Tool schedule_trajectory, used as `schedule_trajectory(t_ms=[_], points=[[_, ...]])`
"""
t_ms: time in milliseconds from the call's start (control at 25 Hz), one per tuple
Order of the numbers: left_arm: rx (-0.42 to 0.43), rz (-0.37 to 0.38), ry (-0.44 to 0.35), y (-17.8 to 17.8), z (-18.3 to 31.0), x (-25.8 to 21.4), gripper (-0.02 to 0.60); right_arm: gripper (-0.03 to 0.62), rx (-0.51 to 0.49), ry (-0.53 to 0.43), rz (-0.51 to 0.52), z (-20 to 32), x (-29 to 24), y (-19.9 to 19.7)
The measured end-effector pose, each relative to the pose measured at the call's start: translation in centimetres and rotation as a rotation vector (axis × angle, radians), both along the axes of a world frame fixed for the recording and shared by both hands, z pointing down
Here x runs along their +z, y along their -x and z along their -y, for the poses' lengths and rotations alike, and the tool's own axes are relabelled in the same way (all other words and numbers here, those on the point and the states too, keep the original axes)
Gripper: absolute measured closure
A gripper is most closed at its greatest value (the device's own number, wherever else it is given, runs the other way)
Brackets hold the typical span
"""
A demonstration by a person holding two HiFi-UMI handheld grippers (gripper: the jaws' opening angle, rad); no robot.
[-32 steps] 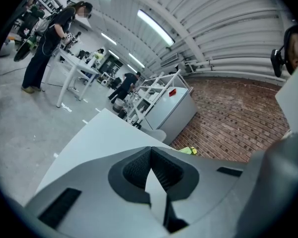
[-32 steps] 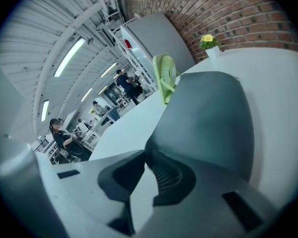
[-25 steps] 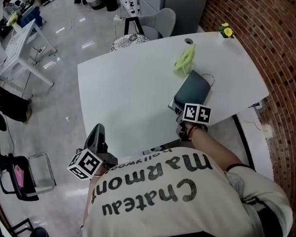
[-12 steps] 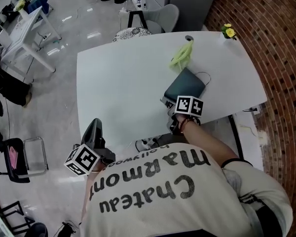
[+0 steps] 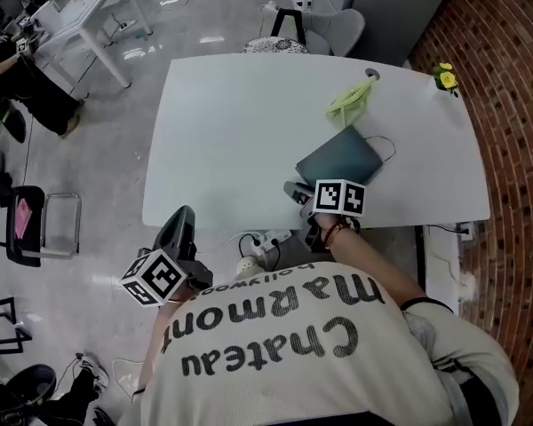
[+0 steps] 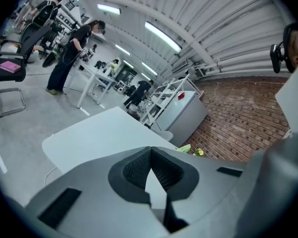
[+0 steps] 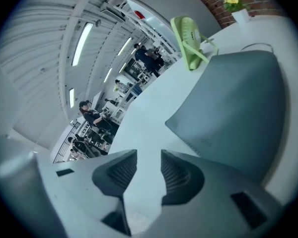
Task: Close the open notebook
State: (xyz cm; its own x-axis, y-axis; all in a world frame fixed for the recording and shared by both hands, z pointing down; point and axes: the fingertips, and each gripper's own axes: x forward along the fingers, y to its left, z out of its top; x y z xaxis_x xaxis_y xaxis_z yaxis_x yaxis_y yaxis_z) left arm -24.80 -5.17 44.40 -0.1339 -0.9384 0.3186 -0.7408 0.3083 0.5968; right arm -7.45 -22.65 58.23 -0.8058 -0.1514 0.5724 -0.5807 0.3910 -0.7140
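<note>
**Cream shirt, grey tools**

The person wears a cream T-shirt (image 5: 275, 362) printed with large dark lettering. The left hand-held gripper (image 5: 182, 218) and right hand-held gripper (image 5: 295, 190) are grey with dark ribbed pads (image 7: 176, 175). Each carries a white cube (image 5: 339, 198) bearing black square markers.

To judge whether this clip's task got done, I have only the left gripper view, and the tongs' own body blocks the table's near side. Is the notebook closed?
Observer: Yes. The notebook lies flat on the table, closed, dark cover up.
Operator: Are the right tongs on it?
Observer: No. The right tongs have just been opening. Only bare table shows between them, and the notebook lies just beyond.
Operator: The green thing I see far off, is it near the notebook?
Observer: Yes. The green fan lies just past the notebook's far corner.
</note>
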Motion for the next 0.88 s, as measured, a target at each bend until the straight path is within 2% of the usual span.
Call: schedule_trajectory(t_ms=[120, 240, 360, 480, 680, 880], points=[[0.008, 0.005, 0.005, -1.8, -0.3, 0.0, 0.58, 0.442, -0.02, 0.035, 0.066, -1.7, -1.3, -0.1], [0.023, 0.011, -0.001, -3.7, -0.1, -0.5, 0.58, 0.495, -0.037, 0.047, 0.164, -3.0, -3.8, -0.3], [0.038, 0.016, -0.014, -5.6, 0.3, -0.9, 0.58, 0.591, -0.057, 0.011, 0.257, -3.5, -6.8, -1.0], [0.042, 0.017, -0.015, -7.1, 0.2, -0.9, 0.58, 0.591, -0.071, -0.047, 0.332, -3.6, -9.8, -1.7], [0.034, 0.025, -0.021, -9.1, -0.7, -1.3, 0.58, 0.591, -0.107, -0.203, 0.402, -4.1, -14.2, -3.0], [0.013, 0.039, -0.032, -11.1, -1.4, -1.8, 0.58, 0.591, -0.14, -0.47, 0.347, -3.9, -16.9, -5.2]])
